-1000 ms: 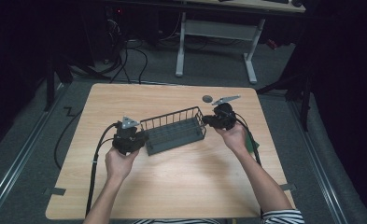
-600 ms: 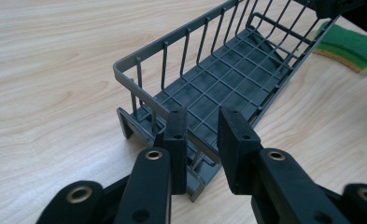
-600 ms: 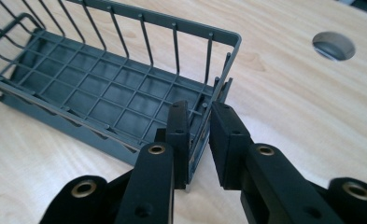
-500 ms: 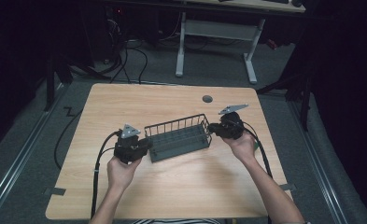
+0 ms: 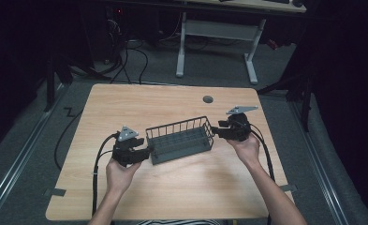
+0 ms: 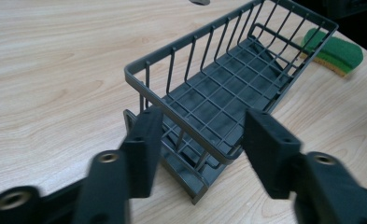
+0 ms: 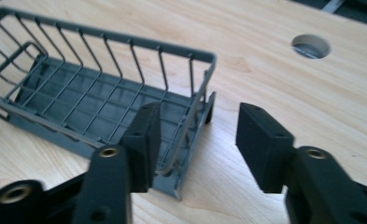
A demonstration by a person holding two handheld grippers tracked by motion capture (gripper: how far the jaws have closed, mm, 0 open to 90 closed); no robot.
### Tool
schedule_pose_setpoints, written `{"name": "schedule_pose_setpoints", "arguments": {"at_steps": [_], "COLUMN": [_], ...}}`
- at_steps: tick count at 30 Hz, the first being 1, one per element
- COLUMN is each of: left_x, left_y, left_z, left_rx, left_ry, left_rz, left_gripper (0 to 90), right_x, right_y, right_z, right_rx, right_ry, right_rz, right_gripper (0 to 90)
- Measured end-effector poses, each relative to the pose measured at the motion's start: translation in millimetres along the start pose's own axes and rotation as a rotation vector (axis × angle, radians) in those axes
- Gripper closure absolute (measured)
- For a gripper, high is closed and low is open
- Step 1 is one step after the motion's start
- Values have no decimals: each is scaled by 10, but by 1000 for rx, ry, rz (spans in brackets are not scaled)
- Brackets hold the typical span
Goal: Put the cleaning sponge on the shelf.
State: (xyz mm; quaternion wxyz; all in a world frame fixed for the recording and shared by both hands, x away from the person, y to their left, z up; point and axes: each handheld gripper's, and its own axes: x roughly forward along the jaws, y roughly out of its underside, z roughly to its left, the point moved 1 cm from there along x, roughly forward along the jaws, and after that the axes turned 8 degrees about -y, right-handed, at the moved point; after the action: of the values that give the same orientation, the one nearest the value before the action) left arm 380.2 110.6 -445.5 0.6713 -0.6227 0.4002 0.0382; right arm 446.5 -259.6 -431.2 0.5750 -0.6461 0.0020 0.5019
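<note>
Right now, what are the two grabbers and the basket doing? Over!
Left gripper and right gripper: jaws just opened, off the wire basket. Basket resting on table. Green sponge lies beyond basket's far end.

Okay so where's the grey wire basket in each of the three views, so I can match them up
High view: wire basket sits mid-table between the two grippers.
Left gripper view: basket runs from bottom centre to upper right, one end between the open fingers.
Right gripper view: basket fills the upper left.
Shared landmark: the round table hole.

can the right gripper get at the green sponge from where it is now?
Probably yes. The right gripper, fingers just opened off the wire basket, sits at that end; the sponge lies on bare table beside it.
</note>
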Motion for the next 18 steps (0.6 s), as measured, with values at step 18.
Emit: {"name": "schedule_pose_setpoints", "arguments": {"at_steps": [18], "left_x": [55], "left_y": [494], "left_z": [475], "left_rx": [-45], "left_ry": [-159], "left_rz": [12], "left_gripper": [369], "right_x": [-410], "right_y": [430], "right_z": [-231], "right_rx": [37], "right_ry": [177], "right_rz": [-98], "right_gripper": [398]}}
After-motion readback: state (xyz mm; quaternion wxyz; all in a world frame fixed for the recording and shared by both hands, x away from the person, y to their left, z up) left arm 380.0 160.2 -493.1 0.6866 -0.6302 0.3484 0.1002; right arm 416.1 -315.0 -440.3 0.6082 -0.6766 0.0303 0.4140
